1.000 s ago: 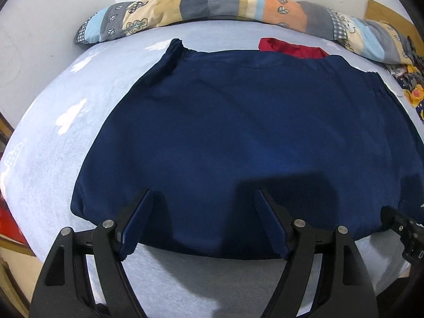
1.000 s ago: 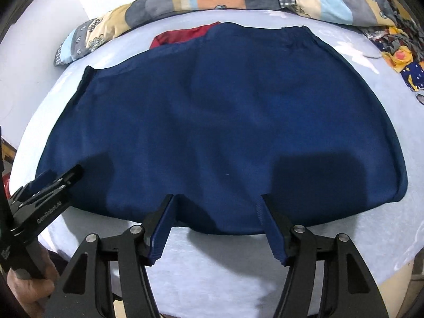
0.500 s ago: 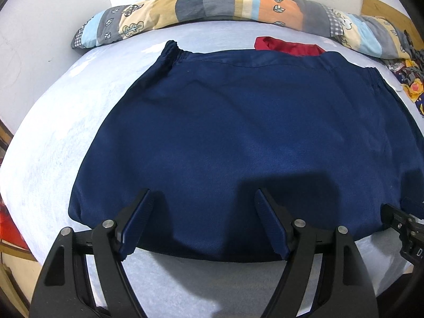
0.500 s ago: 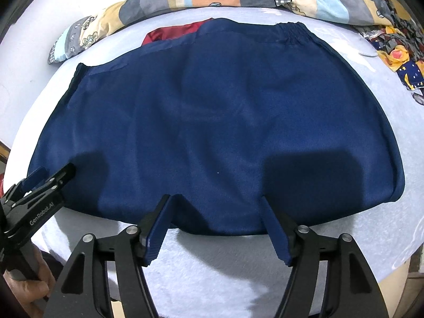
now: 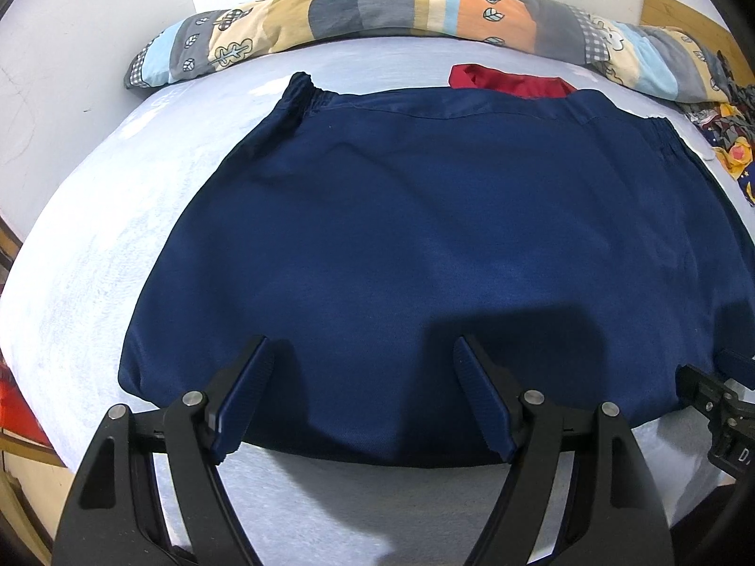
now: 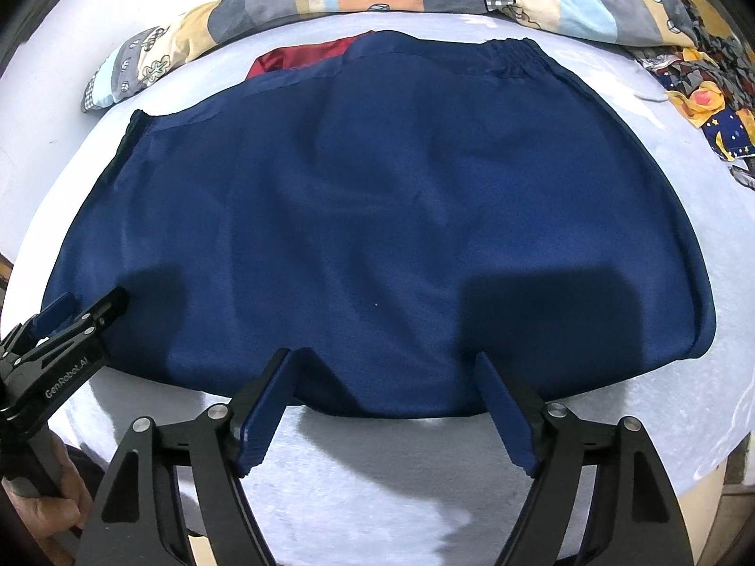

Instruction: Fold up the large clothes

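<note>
Both grippers, left [image 5: 361, 394] and right [image 6: 384, 408], hover spread over the shorts [image 5: 439, 245]; grabbing one layer could bunch them.

left gripper [image 5: 361, 353]: jaws wide apart | right gripper [image 6: 384, 368]: jaws wide apart

A home bedroom: bed [image 5: 94, 245] with patchwork quilt [image 5: 377, 14] against a white wall [image 5: 71, 47].
</note>
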The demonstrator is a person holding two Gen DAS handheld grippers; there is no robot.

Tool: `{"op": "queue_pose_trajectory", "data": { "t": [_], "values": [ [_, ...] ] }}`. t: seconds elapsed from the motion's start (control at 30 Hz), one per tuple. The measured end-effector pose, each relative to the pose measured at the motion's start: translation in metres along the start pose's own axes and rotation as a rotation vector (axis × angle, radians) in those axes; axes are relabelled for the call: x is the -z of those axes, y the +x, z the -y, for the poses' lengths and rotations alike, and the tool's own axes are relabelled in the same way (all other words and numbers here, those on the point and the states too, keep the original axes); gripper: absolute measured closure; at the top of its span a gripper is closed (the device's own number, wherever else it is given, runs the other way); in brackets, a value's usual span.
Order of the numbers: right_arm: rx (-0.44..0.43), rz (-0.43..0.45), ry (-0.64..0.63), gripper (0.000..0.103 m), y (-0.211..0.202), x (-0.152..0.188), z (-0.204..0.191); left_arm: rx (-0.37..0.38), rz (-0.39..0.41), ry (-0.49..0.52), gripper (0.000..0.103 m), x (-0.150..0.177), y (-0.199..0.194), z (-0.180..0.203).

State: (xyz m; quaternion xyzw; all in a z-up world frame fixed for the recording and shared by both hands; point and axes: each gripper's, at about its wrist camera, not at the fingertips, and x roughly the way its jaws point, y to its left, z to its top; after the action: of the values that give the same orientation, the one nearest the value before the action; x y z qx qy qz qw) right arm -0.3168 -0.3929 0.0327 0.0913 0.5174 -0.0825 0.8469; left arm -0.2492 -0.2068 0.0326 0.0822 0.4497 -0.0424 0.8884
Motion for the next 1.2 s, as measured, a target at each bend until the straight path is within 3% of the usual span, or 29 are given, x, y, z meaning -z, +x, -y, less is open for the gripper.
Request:
{"op": "queue_pose_trajectory", "data": {
  "t": [0.5, 0.77, 0.83, 1.0, 1.1, 1.2],
  "values": [
    [0.016, 0.015, -0.028, 0.017, -0.001, 0.007, 0.001, 0.01, 0.0, 0.013, 0.024, 0.001, -0.001, -0.001],
    [0.044, 0.035, -0.002, 0.017, -0.015, 0.018, 0.022, 0.027, -0.017, 0.006, 0.022, 0.001, 0.001, -0.003],
    [0.056, 0.066, 0.052, 0.017, -0.024, 0.019, 0.04, 0.032, -0.018, 0.005, 0.021, 0.001, 0.0, -0.003],
    [-0.009, 0.163, 0.296, 0.017, -0.049, 0.024, 0.109, 0.048, -0.022, 0.007, 0.021, 0.001, 0.0, -0.006],
    [-0.097, 0.203, 0.509, 0.017, -0.056, 0.038, 0.162, 0.048, -0.023, 0.007, 0.021, 0.001, 0.001, -0.005],
    [-0.252, 0.203, 0.728, 0.018, -0.048, 0.059, 0.206, 0.042, -0.024, 0.004, 0.02, 0.001, 0.001, -0.004]
  ]
}}
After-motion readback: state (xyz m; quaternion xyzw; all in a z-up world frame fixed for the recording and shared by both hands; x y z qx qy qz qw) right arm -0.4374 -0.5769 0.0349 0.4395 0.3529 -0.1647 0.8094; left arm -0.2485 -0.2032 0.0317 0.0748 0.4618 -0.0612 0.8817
